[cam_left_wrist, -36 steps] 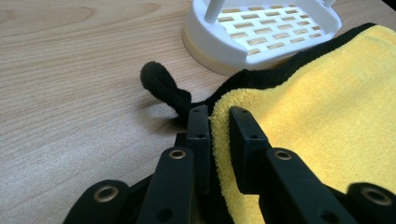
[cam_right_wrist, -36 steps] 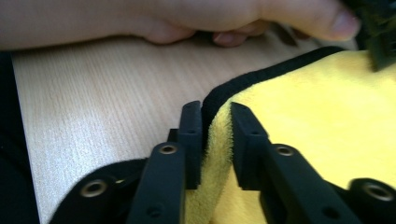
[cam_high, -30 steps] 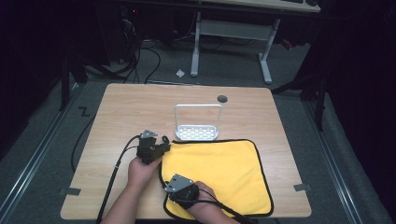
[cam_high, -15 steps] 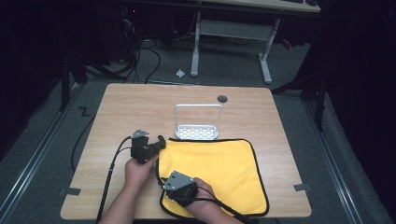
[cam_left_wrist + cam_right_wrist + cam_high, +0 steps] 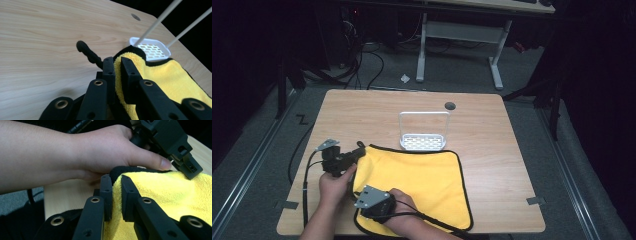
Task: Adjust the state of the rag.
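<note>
- The work in hand was handling a yellow cloth (image 5: 422, 177) with a black border, which lay flat on the near half of the wooden table (image 5: 492, 130), a little right of centre, with its left edge raised.
- The left gripper (image 5: 360, 151) held the cloth's far left corner. In the left gripper view its jaws were closed on the yellow pile, with the black hanging loop (image 5: 86, 51) of the cloth sticking out past them over bare wood.
- The right gripper (image 5: 362, 192) held the near left corner, close to the table's near edge. In the right gripper view its jaws were pinched shut on a fold of the cloth, with the person's left hand (image 5: 100, 152) just beyond.
- A small white rack (image 5: 423, 131) with a tall wire handle stood just beyond the cloth's far edge, touching it or nearly so; which, I could not tell.
- I judged the step to be the start of a fold: both left corners were gripped and lifted off the table, while the right side lay flat.
- The next move probably called for carrying both corners together to the right, high enough that the cloth cleared itself, and laying the left edge on the right edge.
- Both grips needed to hold evenly so that the edges met square, and the far hand needed to stay clear of the rack.
</note>
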The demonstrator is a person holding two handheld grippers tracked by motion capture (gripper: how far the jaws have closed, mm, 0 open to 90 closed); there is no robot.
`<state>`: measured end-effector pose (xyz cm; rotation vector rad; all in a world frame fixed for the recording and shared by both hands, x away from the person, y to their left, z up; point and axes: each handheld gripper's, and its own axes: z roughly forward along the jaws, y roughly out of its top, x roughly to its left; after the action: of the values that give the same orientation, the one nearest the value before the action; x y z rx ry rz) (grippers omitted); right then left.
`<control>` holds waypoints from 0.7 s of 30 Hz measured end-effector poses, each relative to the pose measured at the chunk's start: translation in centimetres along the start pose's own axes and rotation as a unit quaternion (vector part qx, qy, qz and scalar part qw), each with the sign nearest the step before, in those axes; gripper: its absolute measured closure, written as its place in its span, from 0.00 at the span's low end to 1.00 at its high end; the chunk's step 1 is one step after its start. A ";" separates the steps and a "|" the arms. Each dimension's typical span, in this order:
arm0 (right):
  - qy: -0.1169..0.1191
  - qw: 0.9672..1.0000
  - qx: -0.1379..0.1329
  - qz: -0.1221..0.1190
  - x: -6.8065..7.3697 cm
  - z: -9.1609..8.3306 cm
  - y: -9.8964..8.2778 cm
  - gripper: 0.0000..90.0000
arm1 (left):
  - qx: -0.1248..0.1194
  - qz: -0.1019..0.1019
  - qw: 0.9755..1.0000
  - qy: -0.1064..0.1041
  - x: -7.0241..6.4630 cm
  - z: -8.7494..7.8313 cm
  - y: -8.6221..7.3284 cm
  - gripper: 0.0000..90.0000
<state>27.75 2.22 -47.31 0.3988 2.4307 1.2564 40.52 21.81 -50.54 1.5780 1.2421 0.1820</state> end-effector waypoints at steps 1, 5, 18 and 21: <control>0.004 1.000 -0.002 -0.005 0.3 0.4 0.5 0.91 | -0.004 -0.004 1.000 0.008 0.6 -0.9 0.1 0.92; 0.014 1.000 -0.018 -0.019 1.2 1.8 2.2 0.91 | -0.011 -0.016 0.999 0.030 2.1 -3.3 0.3 0.92; 0.001 1.000 -0.027 -0.007 0.4 -0.2 1.6 0.91 | -0.018 0.008 0.998 0.058 -1.6 -1.6 1.2 0.92; -0.012 1.000 -0.029 0.001 -0.5 -1.9 0.3 0.91 | -0.012 0.013 0.998 0.056 -3.0 -0.3 1.1 0.92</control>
<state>27.32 0.79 -45.94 0.3975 2.3681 1.3117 39.65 19.81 -48.17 1.5819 1.3028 0.3042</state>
